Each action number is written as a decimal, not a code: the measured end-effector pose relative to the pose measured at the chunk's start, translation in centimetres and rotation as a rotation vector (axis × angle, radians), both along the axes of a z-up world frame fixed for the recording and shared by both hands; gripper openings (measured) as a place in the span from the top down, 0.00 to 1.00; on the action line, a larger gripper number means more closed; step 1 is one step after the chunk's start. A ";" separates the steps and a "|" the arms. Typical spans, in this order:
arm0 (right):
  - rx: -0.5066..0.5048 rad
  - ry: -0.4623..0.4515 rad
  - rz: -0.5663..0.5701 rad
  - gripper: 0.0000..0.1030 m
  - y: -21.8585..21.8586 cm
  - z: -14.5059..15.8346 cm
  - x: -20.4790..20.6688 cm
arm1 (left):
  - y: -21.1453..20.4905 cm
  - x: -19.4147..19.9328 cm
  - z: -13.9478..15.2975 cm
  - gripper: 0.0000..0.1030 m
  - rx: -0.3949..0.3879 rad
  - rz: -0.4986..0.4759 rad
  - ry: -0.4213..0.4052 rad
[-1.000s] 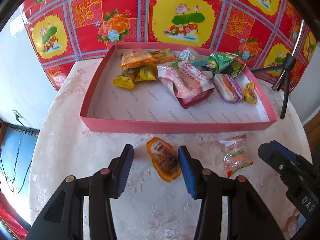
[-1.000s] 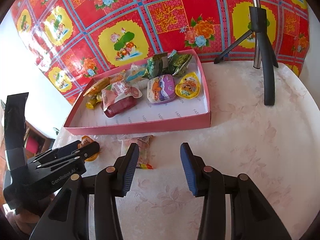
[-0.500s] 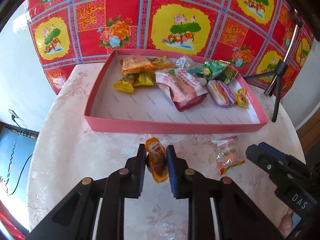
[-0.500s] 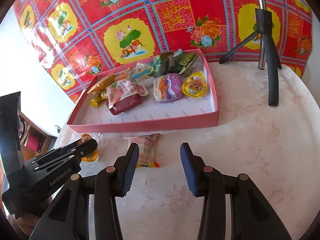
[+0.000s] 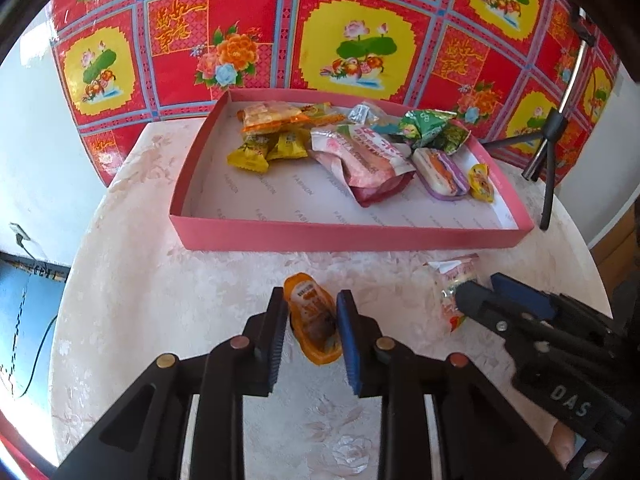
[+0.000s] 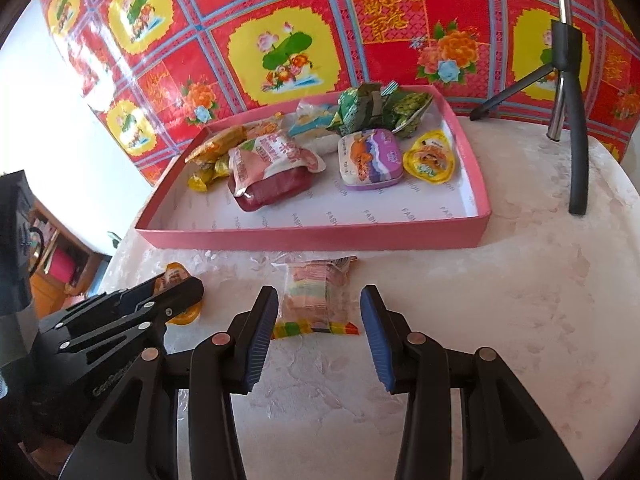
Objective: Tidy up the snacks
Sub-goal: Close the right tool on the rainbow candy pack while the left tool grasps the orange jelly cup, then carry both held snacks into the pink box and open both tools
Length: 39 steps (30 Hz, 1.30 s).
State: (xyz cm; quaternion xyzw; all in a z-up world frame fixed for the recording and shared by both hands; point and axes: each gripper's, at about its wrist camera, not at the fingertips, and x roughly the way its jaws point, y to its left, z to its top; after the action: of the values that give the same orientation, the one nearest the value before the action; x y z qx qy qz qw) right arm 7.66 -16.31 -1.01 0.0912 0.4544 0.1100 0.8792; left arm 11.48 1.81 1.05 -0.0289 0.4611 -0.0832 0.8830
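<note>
Two light, crinkly packets: left hand-held gripper (image 5: 311,322) pinches orange jelly cup (image 5: 314,320) sidewise; right hand-held gripper (image 6: 319,316), wide, straddles soft pastel packet (image 6: 314,294).

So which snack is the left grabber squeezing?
The orange jelly cup, between the left gripper fingers. The clear rainbow-striped packet lies on the table, untouched, between the open right gripper fingers. Other snacks sit in the pink box.
</note>
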 end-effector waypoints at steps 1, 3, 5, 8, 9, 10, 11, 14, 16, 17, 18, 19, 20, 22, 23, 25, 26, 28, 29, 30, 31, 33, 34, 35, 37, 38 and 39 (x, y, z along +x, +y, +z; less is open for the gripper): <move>-0.005 0.006 0.002 0.57 0.2 -0.2 0.1 | 0.0 0.0 0.0 0.75 0.003 -0.004 -0.002; -0.032 -0.010 0.012 0.57 0.6 -0.2 0.1 | -0.1 0.0 0.0 0.74 0.006 -0.009 -0.002; -0.063 -0.024 0.026 0.57 1.0 -0.1 0.1 | 0.0 0.1 0.0 0.74 0.004 -0.009 0.003; -0.101 -0.040 0.034 0.60 1.4 -0.1 0.0 | 0.0 0.1 0.1 0.74 0.006 -0.009 0.003; -0.115 -0.048 0.038 0.61 1.5 -0.1 -0.1 | -0.1 0.1 0.1 0.74 0.009 -0.007 -0.001; -0.124 -0.053 0.043 0.61 1.5 -0.1 -0.2 | -0.1 0.1 0.1 0.74 0.014 -0.008 -0.004; -0.122 -0.055 0.046 0.62 1.5 -0.1 -0.3 | -0.2 0.0 0.0 0.74 0.022 -0.009 -0.007; -0.110 -0.052 0.053 0.63 1.3 -0.2 -0.3 | -0.2 0.1 0.0 0.77 0.032 0.000 -0.006; -0.103 -0.050 0.054 0.63 1.1 -0.2 -0.5 | 0.0 0.2 -0.1 0.77 0.019 0.006 -0.001; -0.095 -0.047 0.053 0.63 0.9 -0.2 -0.6 | 0.1 0.2 -0.1 0.77 0.015 0.008 0.001; -0.091 -0.046 0.052 0.63 0.8 -0.2 -0.7 | 0.1 0.1 -0.1 0.78 0.012 0.009 0.002; -0.086 -0.044 0.051 0.63 0.7 -0.2 -0.8 | 0.1 0.1 0.0 0.78 0.010 0.012 0.002; -0.079 -0.041 0.049 0.63 0.5 -0.2 -0.8 | 0.0 0.1 0.1 0.79 0.011 0.013 0.001; -0.063 -0.035 0.044 0.63 0.1 -0.2 -1.1 | -0.2 -0.1 0.2 0.79 0.014 0.011 -0.003; -0.056 -0.032 0.041 0.63 -0.1 -0.1 -1.1 | -0.3 -0.3 0.3 0.79 0.016 0.008 -0.007; -0.040 -0.028 0.034 0.63 -0.5 -0.1 -1.3 | -0.6 -0.5 0.4 0.79 0.018 0.003 -0.015; -0.031 -0.027 0.031 0.63 -0.7 0.0 -1.4 | -0.7 -0.6 0.5 0.79 0.019 0.000 -0.018; -0.015 -0.026 0.027 0.63 -1.1 0.1 -1.5 | -0.9 -0.8 0.7 0.79 0.017 -0.006 -0.021; -0.010 -0.027 0.026 0.63 -1.2 0.2 -1.6 | -1.0 -1.0 0.8 0.79 0.013 -0.007 -0.024; -0.004 -0.031 0.024 0.63 -1.4 0.3 -1.7 | -1.1 -1.0 0.9 0.79 0.011 -0.007 -0.027; -0.001 -0.034 0.022 0.63 -1.5 0.4 -1.7 | -1.2 -1.0 1.0 0.79 0.010 -0.007 -0.030; 0.007 -0.041 0.020 0.63 -1.8 0.7 -1.9 | -1.3 -1.2 1.3 0.79 0.007 -0.006 -0.036; 0.012 -0.046 0.018 0.63 -1.9 0.8 -2.0 | -1.3 -1.2 1.3 0.79 0.005 -0.007 -0.037; 0.015 -0.050 0.016 0.63 -2.1 0.9 -2.1 | -1.3 -1.3 1.4 0.79 0.002 -0.007 -0.039; 0.023 -0.056 0.012 0.63 -2.4 1.1 -2.2 | -1.4 -1.3 1.7 0.79 0.001 -0.005 -0.044; 0.026 -0.057 0.009 0.63 -2.5 1.1 -2.2 | -1.3 -1.3 1.8 0.79 0.000 -0.004 -0.048; 0.029 -0.058 0.008 0.63 -2.6 1.2 -2.2 | -1.3 -1.3 2.0 0.79 -0.002 -0.001 -0.053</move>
State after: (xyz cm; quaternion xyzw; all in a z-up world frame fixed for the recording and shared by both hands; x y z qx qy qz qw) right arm 5.43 -18.87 0.17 0.0988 0.4275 0.1226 0.8902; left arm 10.18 0.54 3.02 -0.0273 0.4375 -0.0850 0.8948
